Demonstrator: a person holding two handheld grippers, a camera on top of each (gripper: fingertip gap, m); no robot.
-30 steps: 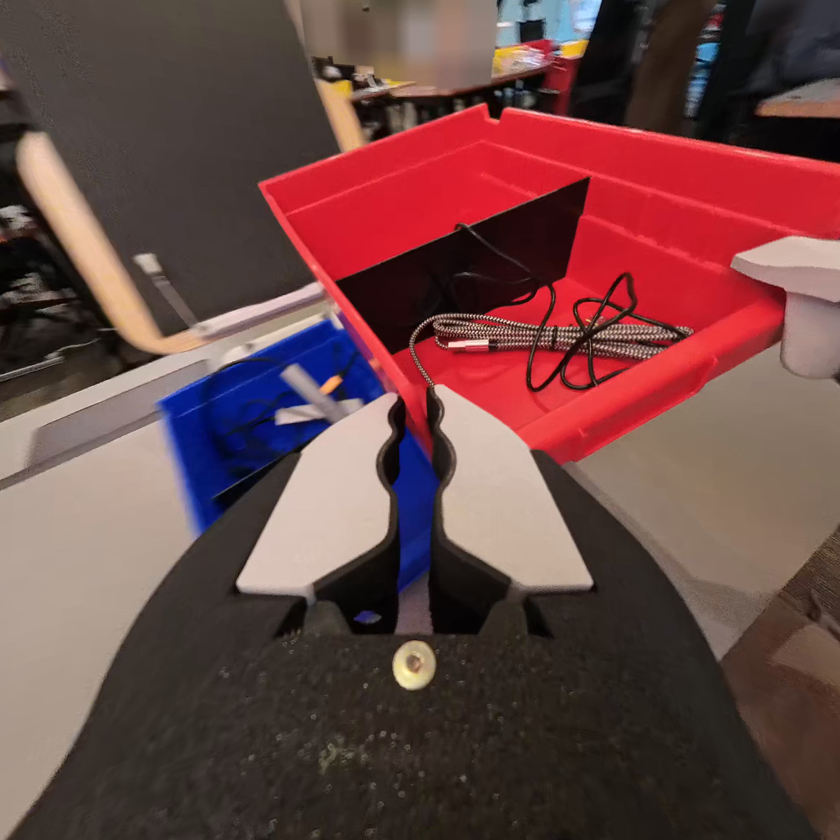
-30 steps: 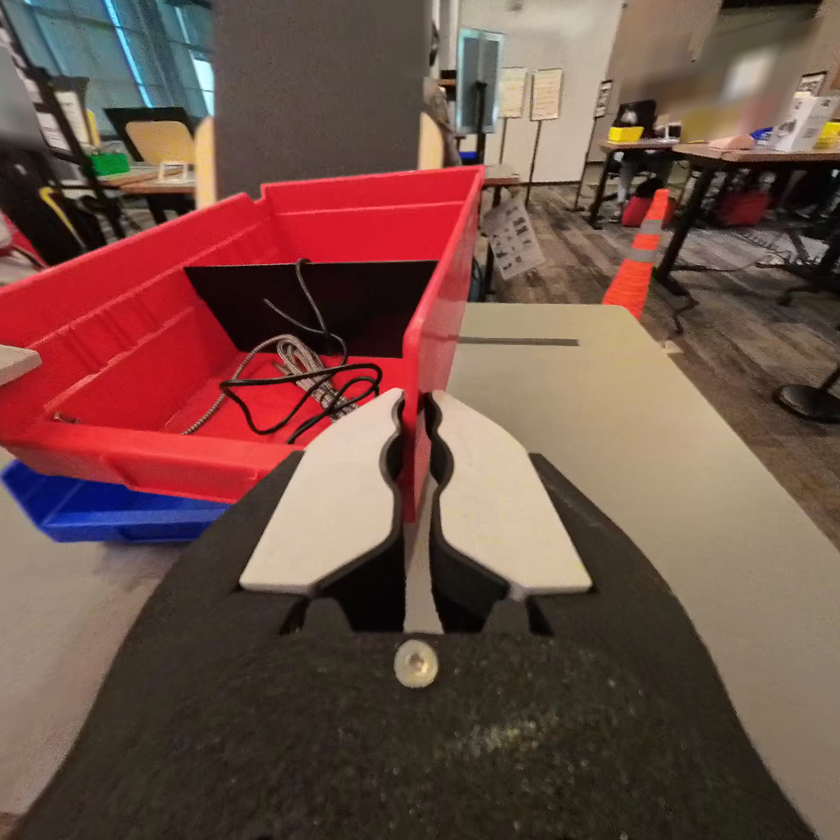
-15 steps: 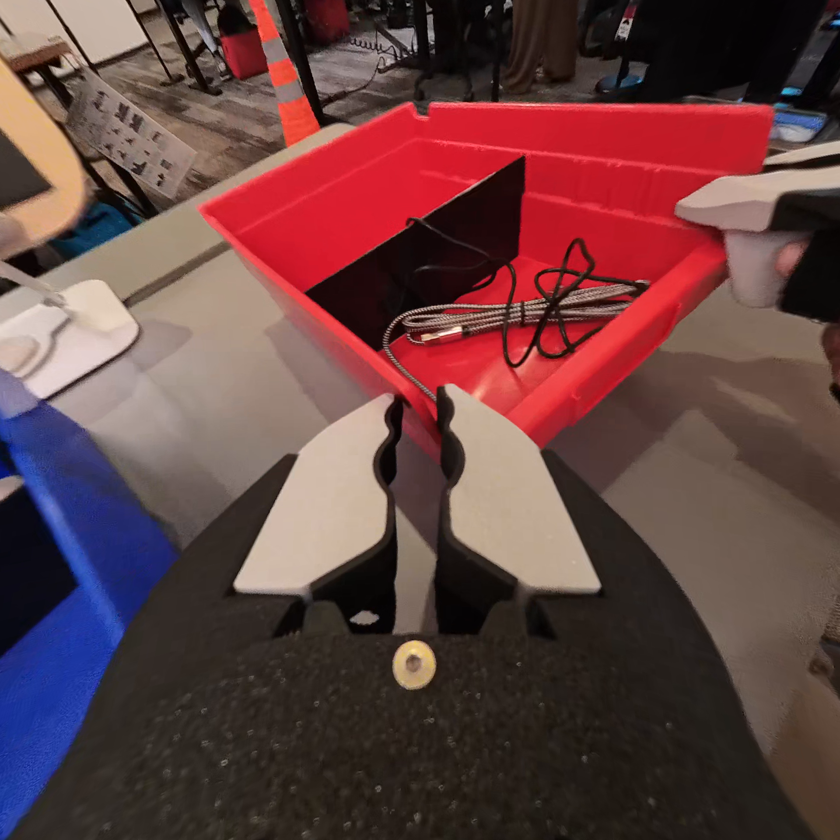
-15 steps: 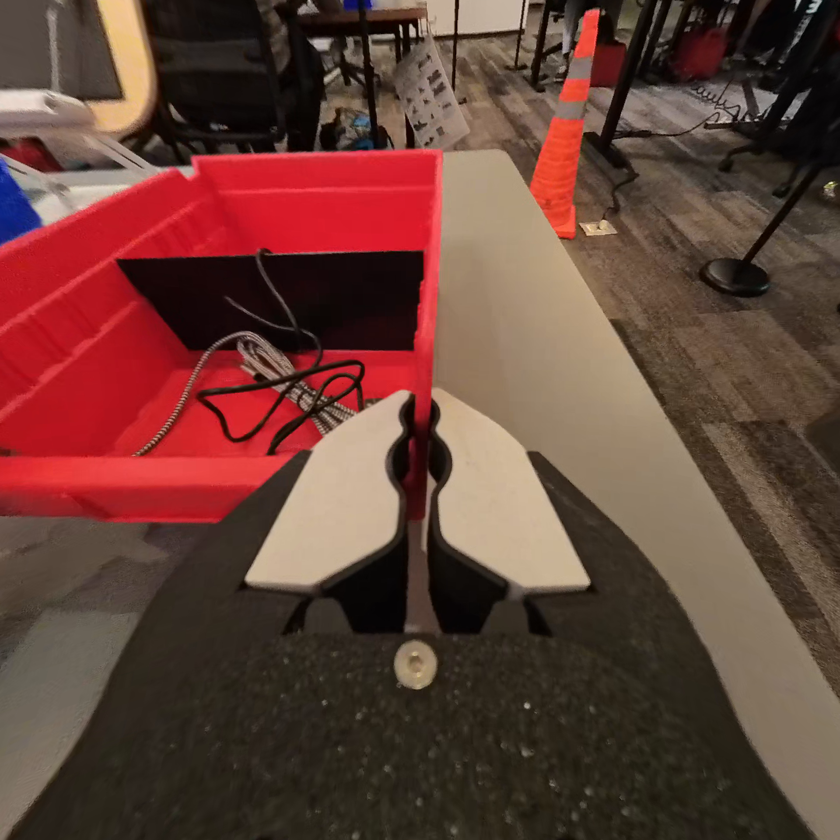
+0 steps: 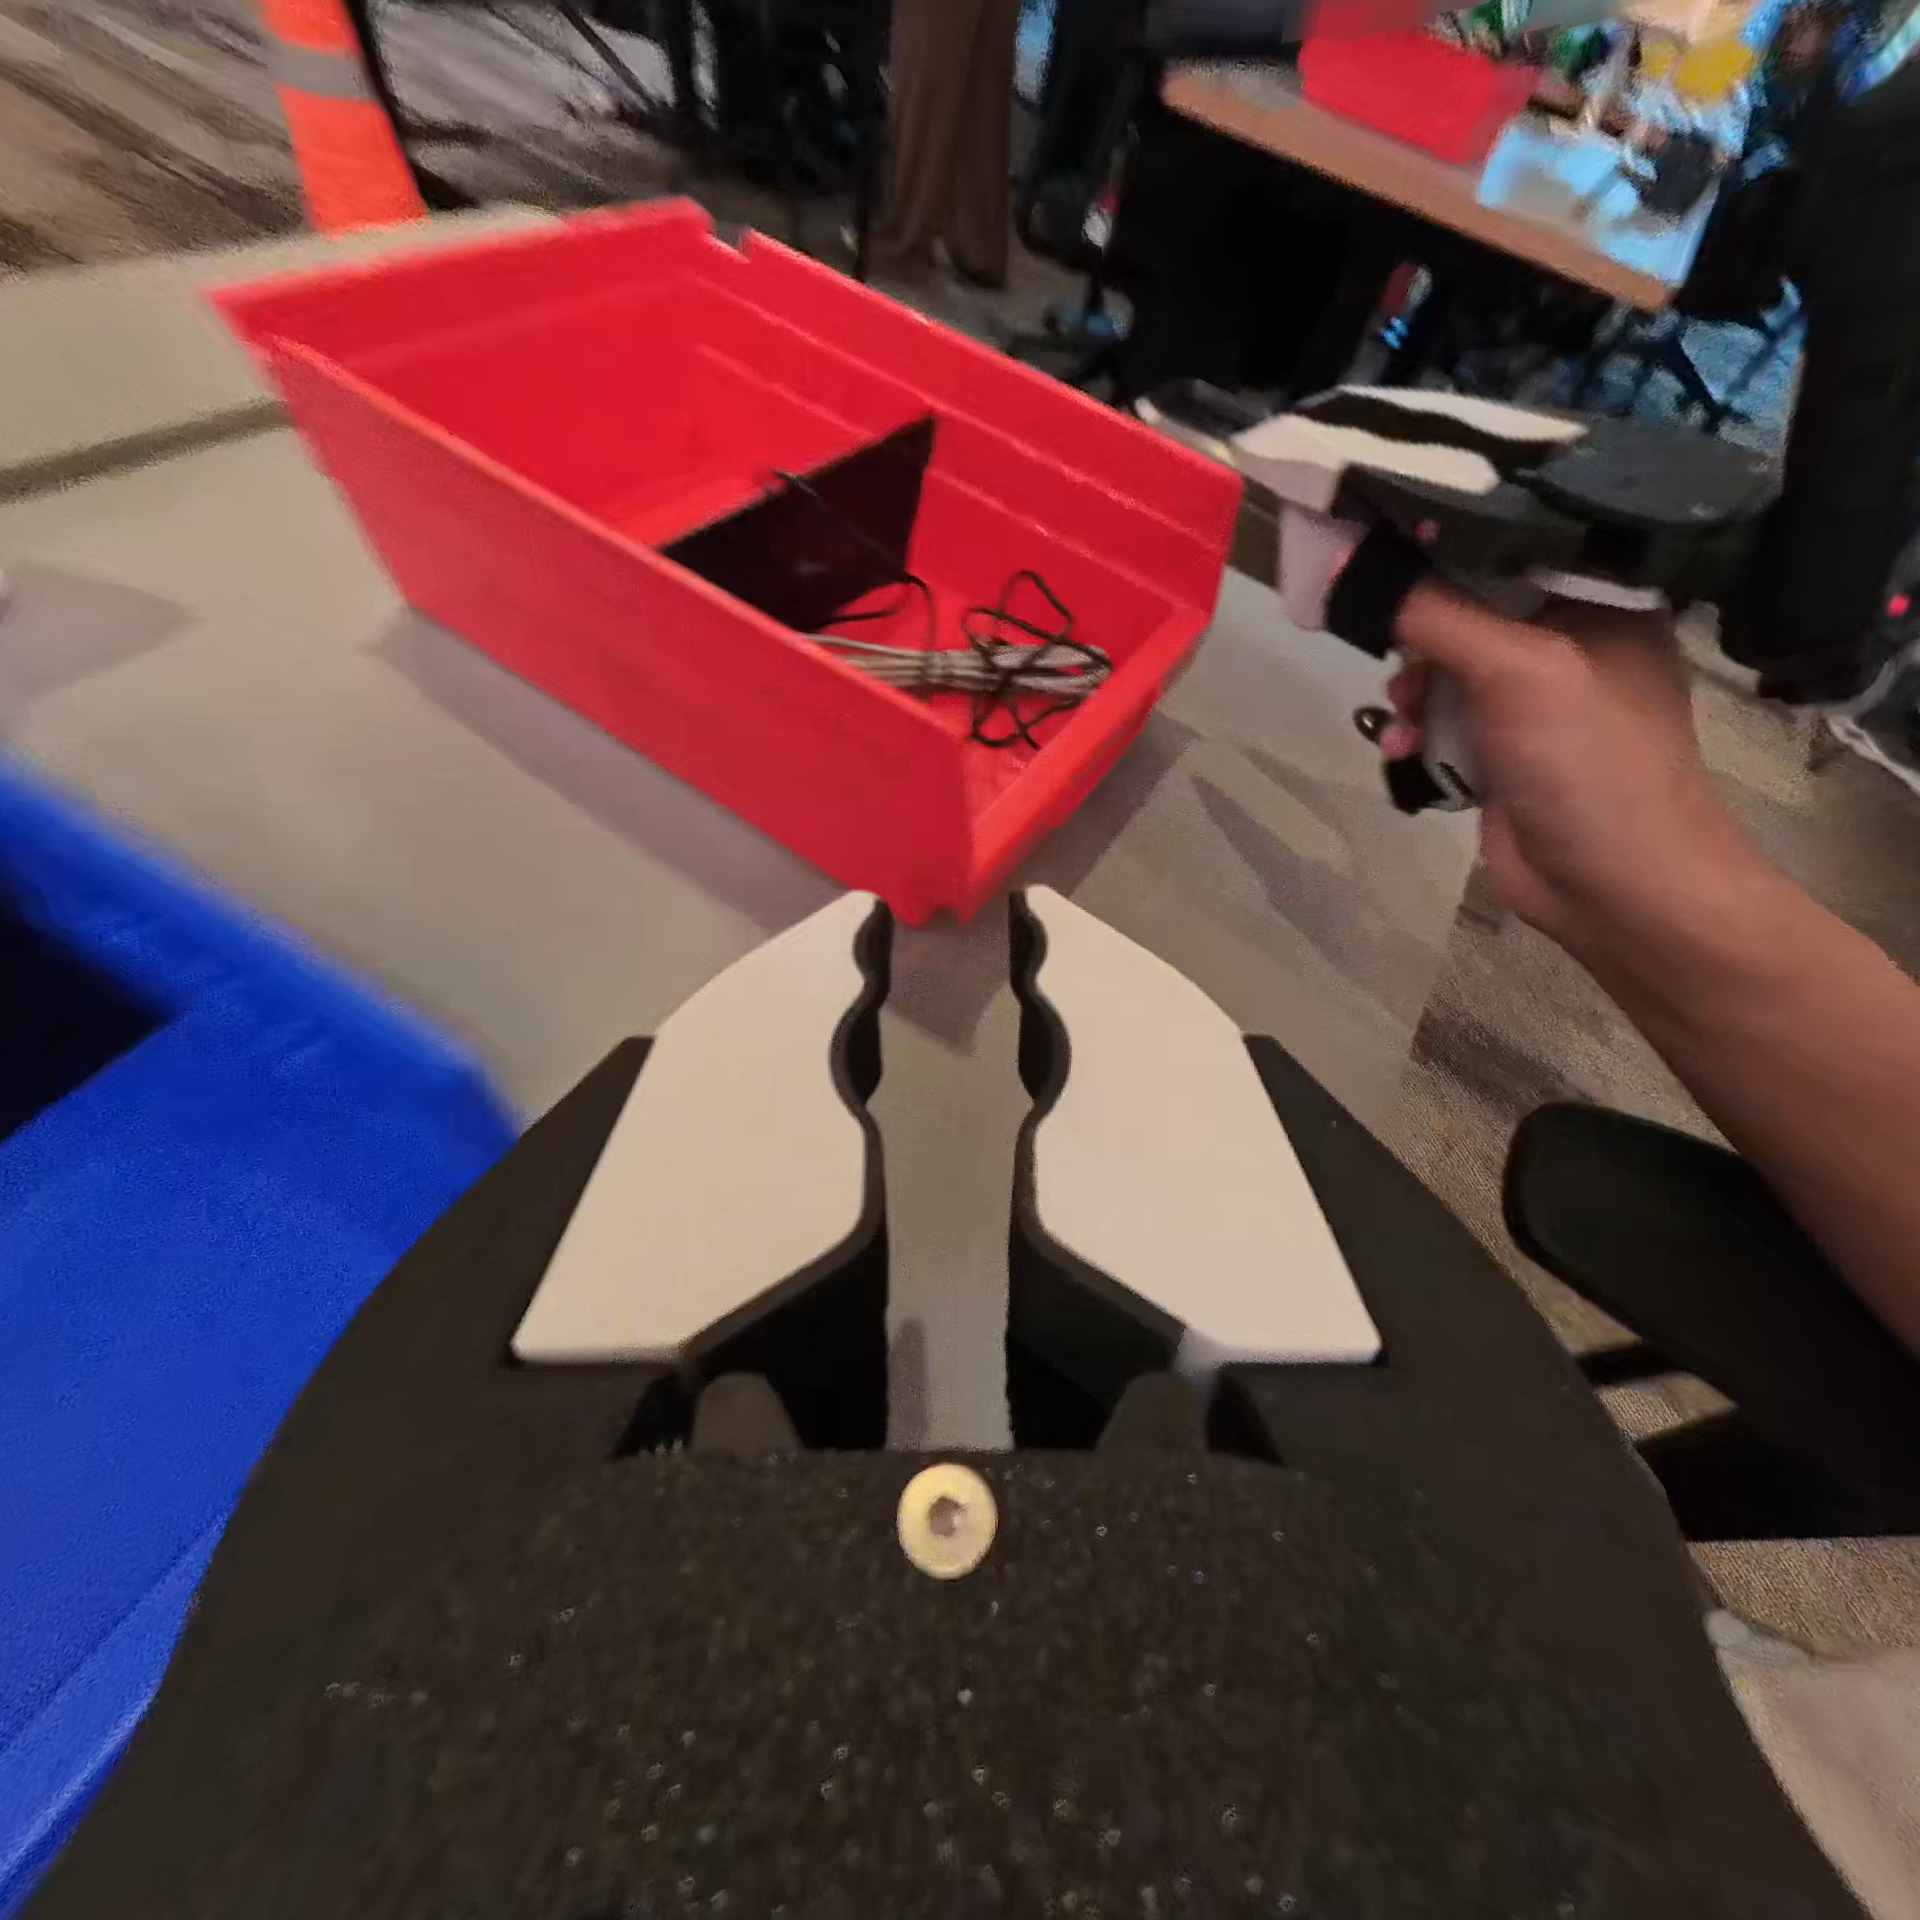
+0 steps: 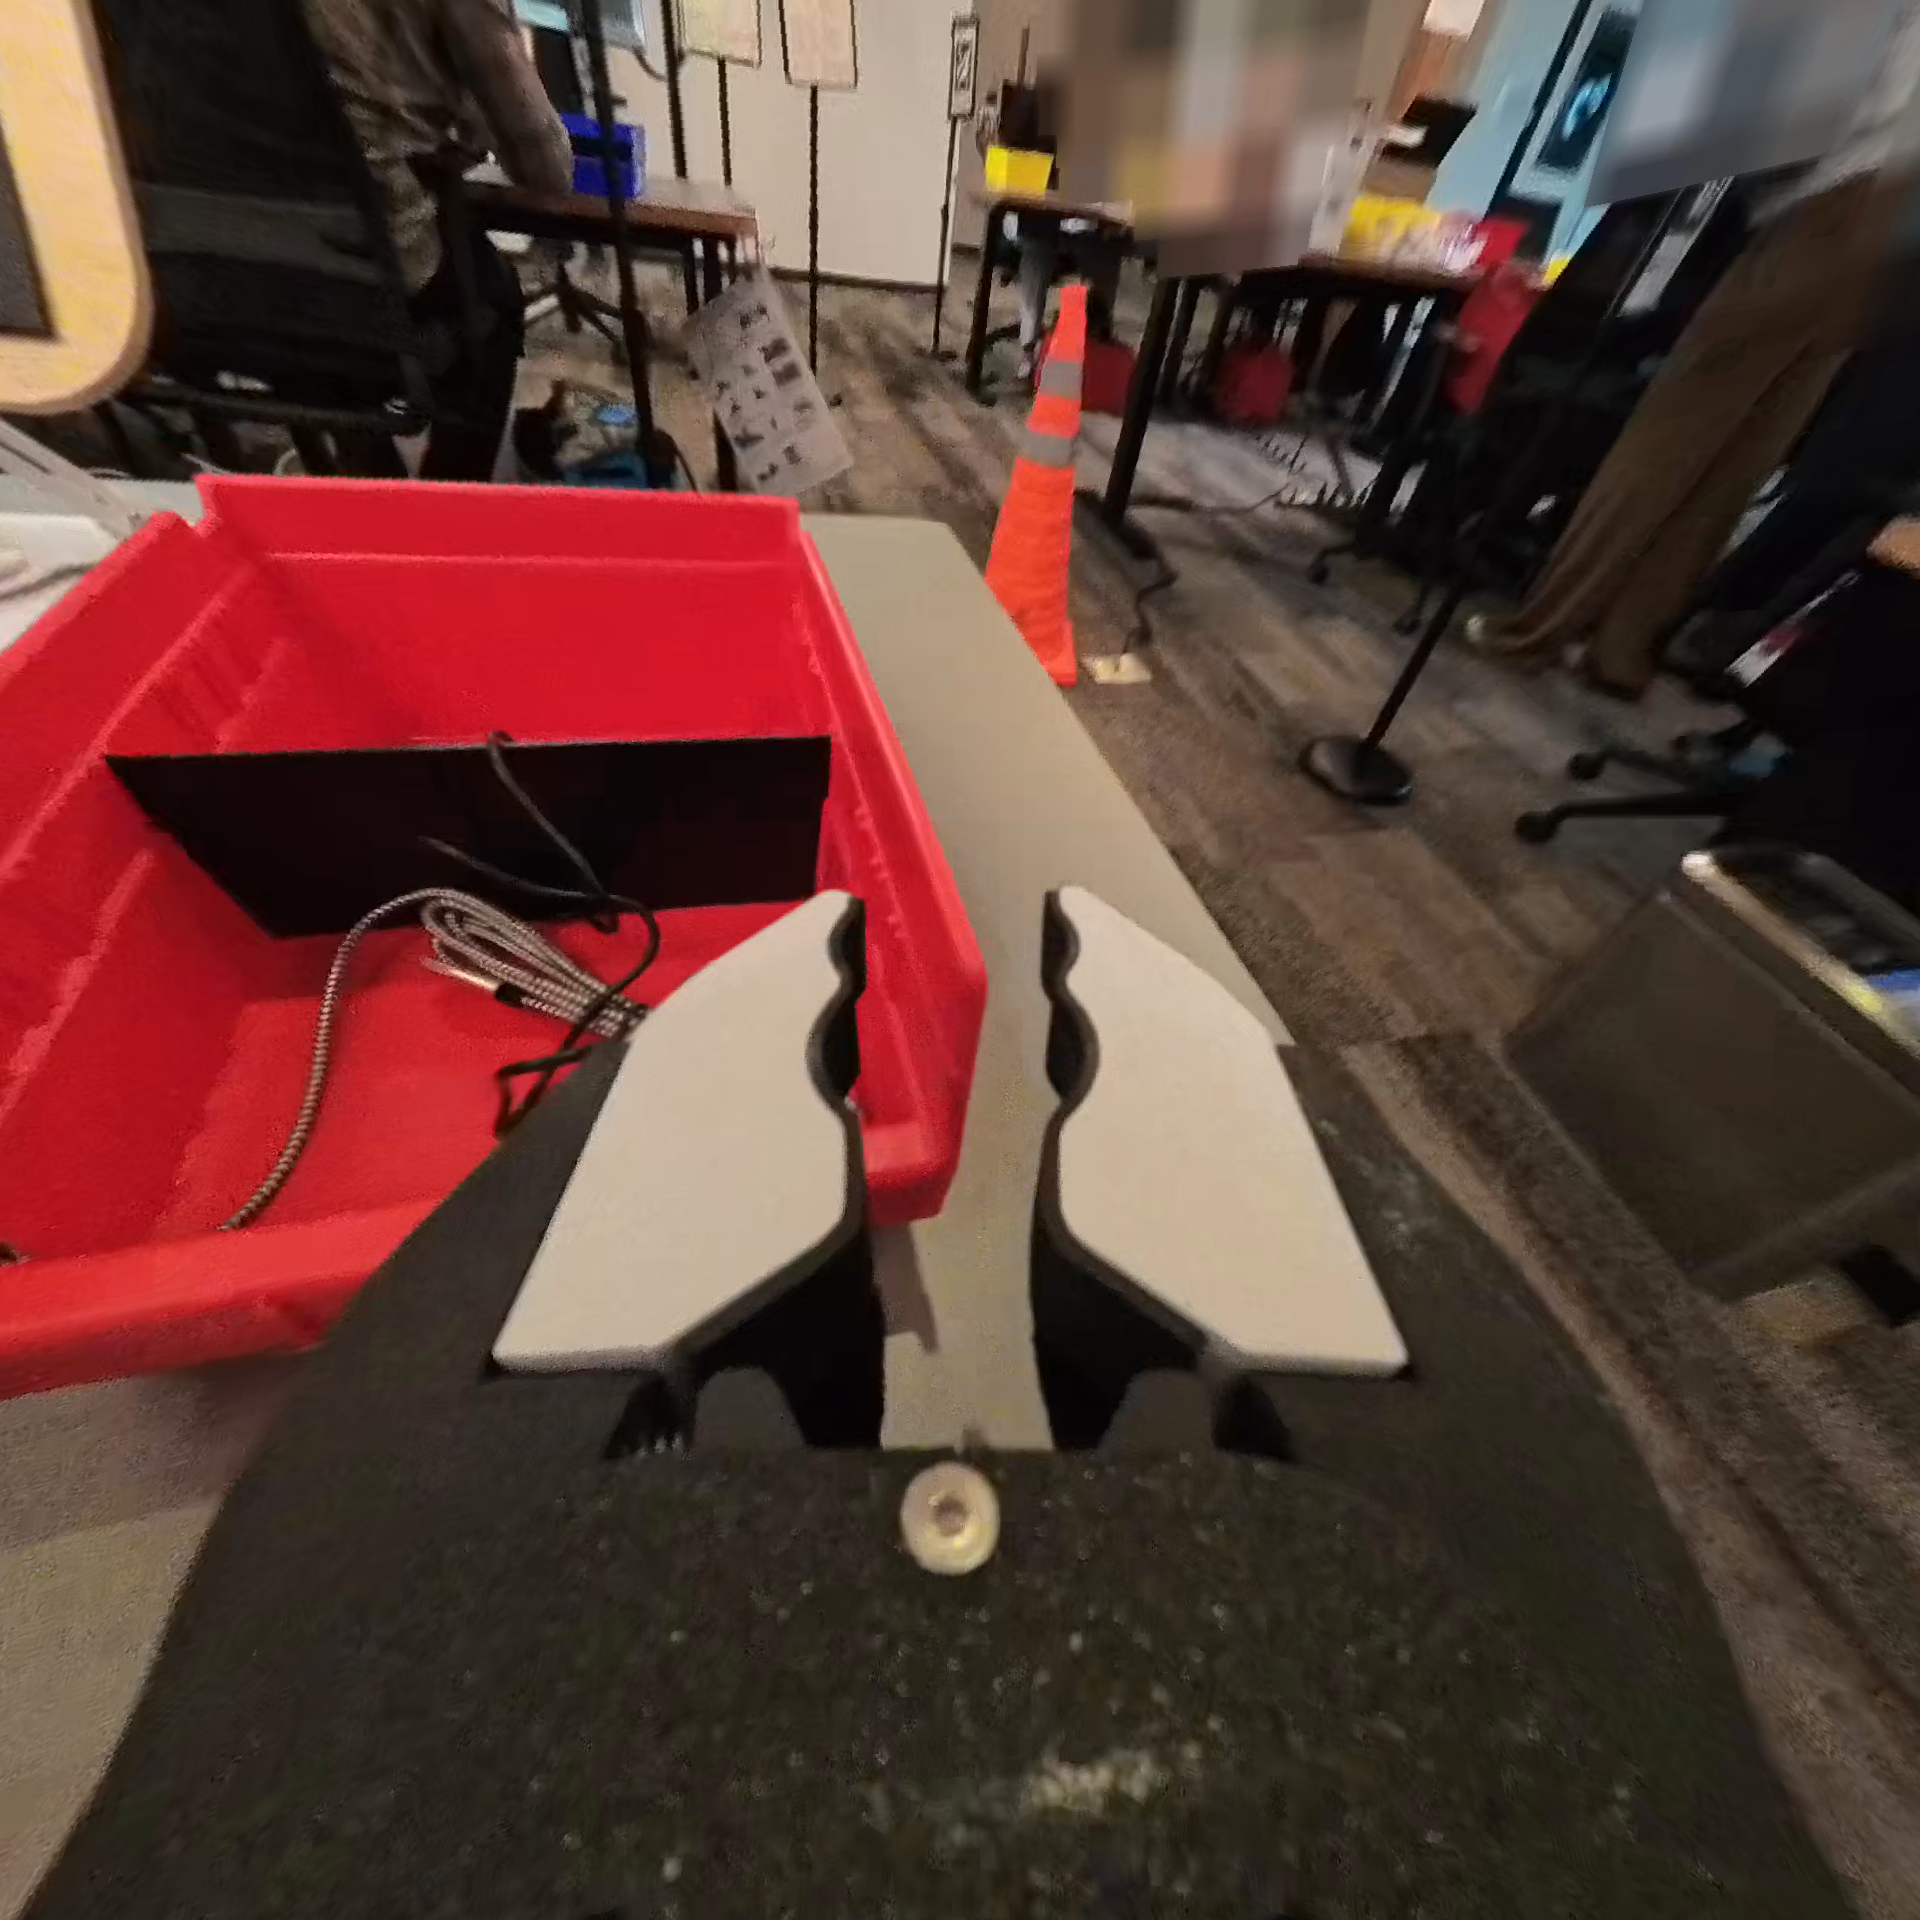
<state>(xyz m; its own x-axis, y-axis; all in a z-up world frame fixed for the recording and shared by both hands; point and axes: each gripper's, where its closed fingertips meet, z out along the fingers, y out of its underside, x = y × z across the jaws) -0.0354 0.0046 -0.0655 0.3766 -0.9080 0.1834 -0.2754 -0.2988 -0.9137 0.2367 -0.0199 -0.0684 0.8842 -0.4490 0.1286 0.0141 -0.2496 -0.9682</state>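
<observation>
in the left wrist view the left gripper [image 5: 948,914] is seen narrowly parted and empty, just short of the red bin [image 5: 582,499] corner on the grey table [image 5: 312,727]; a blue bin [image 5: 208,1195] lies left. in the right wrist view the right gripper [image 6: 954,909] is spread wider, empty, straddling the bin's side wall; cables [image 6: 520,956] lie inside.

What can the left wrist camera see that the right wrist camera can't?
Only the left wrist view shows the blue bin at its left edge and the person's hand holding the right tongs beside the red bin.

Only the right wrist view shows a whole orange cone, a printed sheet on the floor, and a round stand base.

Both show the red bin on the grey table, its black divider, and the braided cable tangled with a thin black one. Both tongs are open, holding nothing.
</observation>
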